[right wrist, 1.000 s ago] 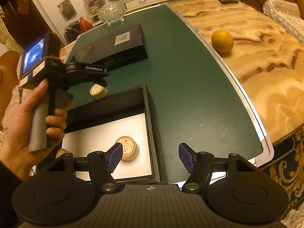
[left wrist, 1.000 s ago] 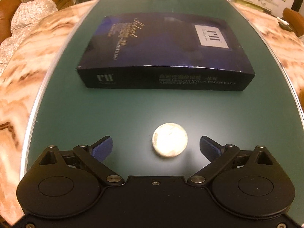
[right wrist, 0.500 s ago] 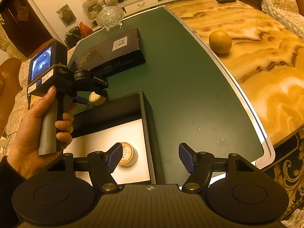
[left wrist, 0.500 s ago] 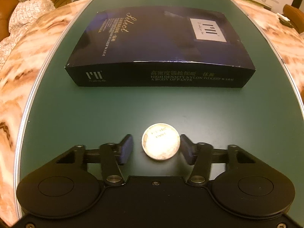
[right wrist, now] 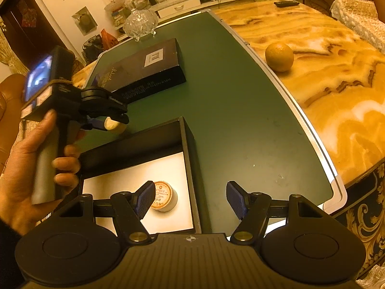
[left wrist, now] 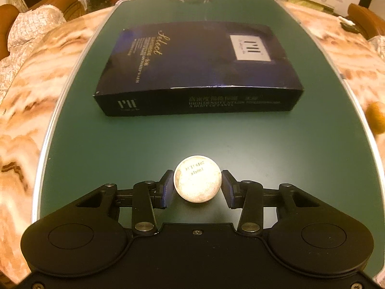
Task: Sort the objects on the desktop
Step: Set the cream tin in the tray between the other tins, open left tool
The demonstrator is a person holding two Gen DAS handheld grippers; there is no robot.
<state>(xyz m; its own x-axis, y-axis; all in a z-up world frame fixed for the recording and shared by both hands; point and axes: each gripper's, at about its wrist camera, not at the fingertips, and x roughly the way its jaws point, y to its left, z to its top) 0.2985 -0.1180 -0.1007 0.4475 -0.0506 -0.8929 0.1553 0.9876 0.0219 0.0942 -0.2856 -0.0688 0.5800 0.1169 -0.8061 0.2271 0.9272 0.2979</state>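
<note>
My left gripper is shut on a small round white tin, whose flat face shows a printed date. The tin hangs just above the green mat. In the right wrist view the same left gripper holds the tin beyond the far wall of an open black box. A second round tin with an orange label lies on the box's white floor. My right gripper stands open over the box's right wall, nothing between its fingers.
A long dark blue carton lies across the mat beyond the tin. A cut-glass bowl stands at the mat's far end. An orange rests on the marble table to the right. A person's hand grips the left handle.
The left jaws closed from wide open onto the white tin, then lifted it a little off the mat. The right gripper stayed where it was.
</note>
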